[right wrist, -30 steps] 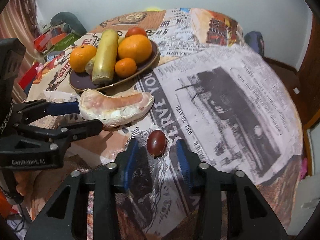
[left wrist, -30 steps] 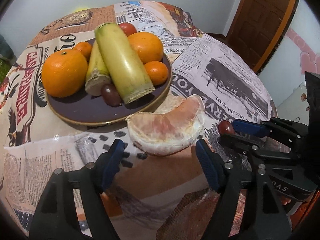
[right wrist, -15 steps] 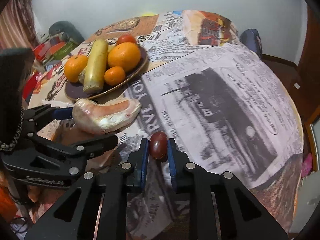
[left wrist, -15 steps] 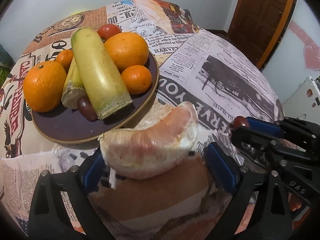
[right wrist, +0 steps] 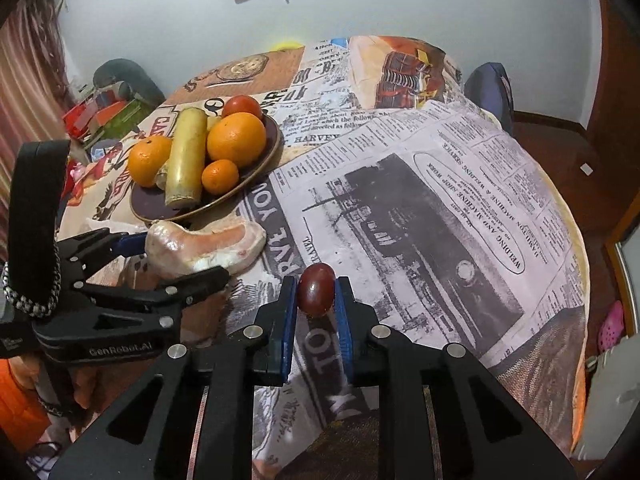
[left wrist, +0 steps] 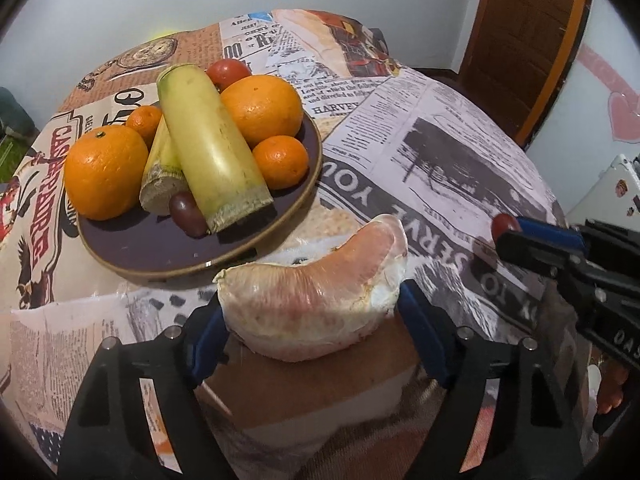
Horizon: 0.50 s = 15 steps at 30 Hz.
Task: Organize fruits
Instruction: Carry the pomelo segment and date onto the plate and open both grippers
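Bottom centre of each wrist view: left gripper (left wrist: 316, 316) jaws clamp the pomelo segment (left wrist: 316, 304), right gripper (right wrist: 316, 300) jaws pinch the grape (right wrist: 316, 289), both probably clear of the tabletop (right wrist: 440, 208), presumably bound for the plate (left wrist: 160, 256) upper left.

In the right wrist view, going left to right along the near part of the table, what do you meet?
Left gripper shut on the pomelo segment → right gripper shut on the dark red grape → bare newspaper-print tablecloth out to the table's right edge.
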Available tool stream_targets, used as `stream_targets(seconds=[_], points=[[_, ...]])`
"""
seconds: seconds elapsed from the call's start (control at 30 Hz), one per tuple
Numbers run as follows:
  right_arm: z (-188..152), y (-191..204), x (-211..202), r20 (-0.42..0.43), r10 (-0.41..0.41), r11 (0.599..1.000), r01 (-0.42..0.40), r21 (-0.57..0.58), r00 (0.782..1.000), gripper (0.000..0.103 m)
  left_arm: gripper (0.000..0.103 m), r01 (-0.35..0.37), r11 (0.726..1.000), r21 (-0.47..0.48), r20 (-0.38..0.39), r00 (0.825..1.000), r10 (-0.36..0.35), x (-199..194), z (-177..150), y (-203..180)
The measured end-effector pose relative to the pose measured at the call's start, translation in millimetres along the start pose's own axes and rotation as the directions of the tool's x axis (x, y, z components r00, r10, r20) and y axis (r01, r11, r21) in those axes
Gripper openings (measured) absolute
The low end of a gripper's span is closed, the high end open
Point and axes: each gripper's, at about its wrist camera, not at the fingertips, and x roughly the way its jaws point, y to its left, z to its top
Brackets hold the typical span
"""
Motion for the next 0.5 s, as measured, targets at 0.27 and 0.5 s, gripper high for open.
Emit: stream_targets(seconds=[0.27, 0.5], points=[[5, 9, -10, 0.018, -0.006, 1.000, 0.006, -0.019, 1.000, 0.017, 0.079, 0.015, 0.998, -0.061, 0.055, 0.998, -0.011, -36, -11, 21], [15, 24, -14, 0.041, 0.006, 0.999, -0.004, -0.050, 0.999, 0.017, 0.079, -0.006, 0.993, -0.121, 0.147, 0.989, 0.024, -73, -3, 51]])
